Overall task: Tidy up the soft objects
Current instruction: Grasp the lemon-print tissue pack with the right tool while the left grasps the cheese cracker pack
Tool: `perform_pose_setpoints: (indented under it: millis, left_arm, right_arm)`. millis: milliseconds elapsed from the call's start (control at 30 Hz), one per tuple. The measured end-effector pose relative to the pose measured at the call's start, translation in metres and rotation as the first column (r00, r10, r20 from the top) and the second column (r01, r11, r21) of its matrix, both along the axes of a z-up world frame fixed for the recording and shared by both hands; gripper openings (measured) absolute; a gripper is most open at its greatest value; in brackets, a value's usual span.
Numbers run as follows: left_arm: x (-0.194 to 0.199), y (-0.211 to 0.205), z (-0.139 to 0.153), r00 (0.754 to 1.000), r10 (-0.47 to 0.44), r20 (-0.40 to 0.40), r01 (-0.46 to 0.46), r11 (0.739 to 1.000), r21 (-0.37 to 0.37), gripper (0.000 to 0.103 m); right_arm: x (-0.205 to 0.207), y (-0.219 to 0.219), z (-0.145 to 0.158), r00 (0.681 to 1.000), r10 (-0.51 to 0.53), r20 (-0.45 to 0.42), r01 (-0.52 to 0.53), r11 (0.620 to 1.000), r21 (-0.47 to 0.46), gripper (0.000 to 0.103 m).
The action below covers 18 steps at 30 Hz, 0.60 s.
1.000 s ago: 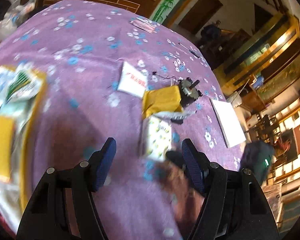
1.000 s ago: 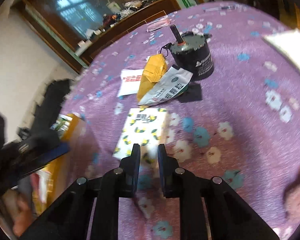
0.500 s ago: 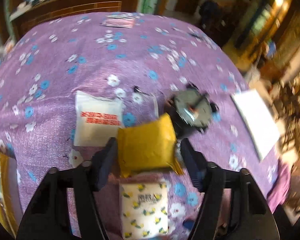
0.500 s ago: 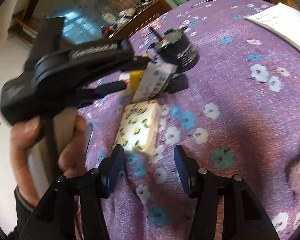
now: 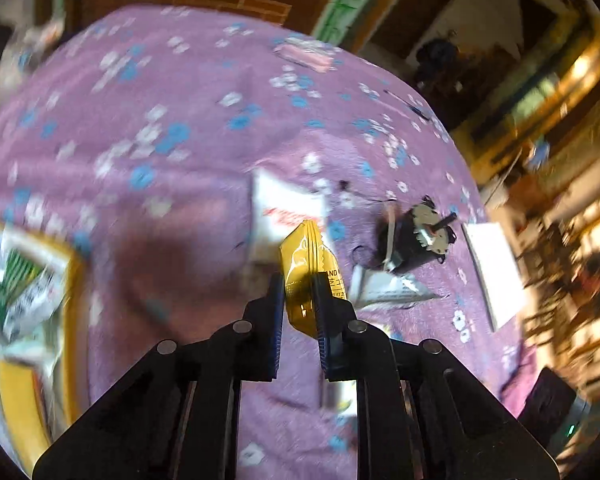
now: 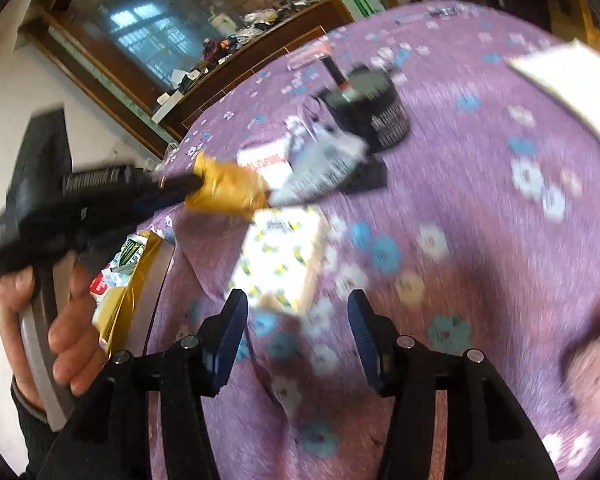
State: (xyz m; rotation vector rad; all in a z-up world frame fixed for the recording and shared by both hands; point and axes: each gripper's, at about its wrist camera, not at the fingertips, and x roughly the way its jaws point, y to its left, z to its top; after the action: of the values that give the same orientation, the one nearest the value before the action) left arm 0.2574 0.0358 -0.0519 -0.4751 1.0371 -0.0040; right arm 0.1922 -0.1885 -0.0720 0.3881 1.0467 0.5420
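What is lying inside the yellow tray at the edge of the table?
The yellow tray holds several soft packets: a green-and-white one, a red-and-white one and a yellow one. Anything beneath them is covered.

I see a round table under a purple cloth with blue and white flowers. On it lie a white lemon-print tissue pack, a white red-lettered sachet, a black cylindrical motor, and a white paper sheet.
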Motion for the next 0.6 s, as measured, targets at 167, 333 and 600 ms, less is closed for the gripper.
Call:
perform_pose_setpoints:
  millis: [167, 333, 600]
  left_arm:
    - [-0.025, 0.028, -0.015, 0.996, 0.079, -0.049, -0.083, 0.994, -0.069, 0.014]
    - [-0.031, 0.033, -0.008, 0.995, 0.103, 0.000, -0.103, 0.992, -0.076, 0.060]
    - [0.035, 0.005, -0.035, 0.990, 0.049, -0.135, -0.040, 0.996, 0.075, 0.065]
  right_arm:
    - [0.030, 0.043, -0.001, 0.997, 0.063, -0.045, -0.066, 0.995, -0.080, 0.060]
    - [0.027, 0.063, -0.011, 0.998, 0.055, -0.018, -0.058, 0.982, -0.177, 0.058]
    - [-0.005, 0.027, -0.006, 1.000, 0.019, 0.008, -0.018, 0.992, -0.125, 0.046]
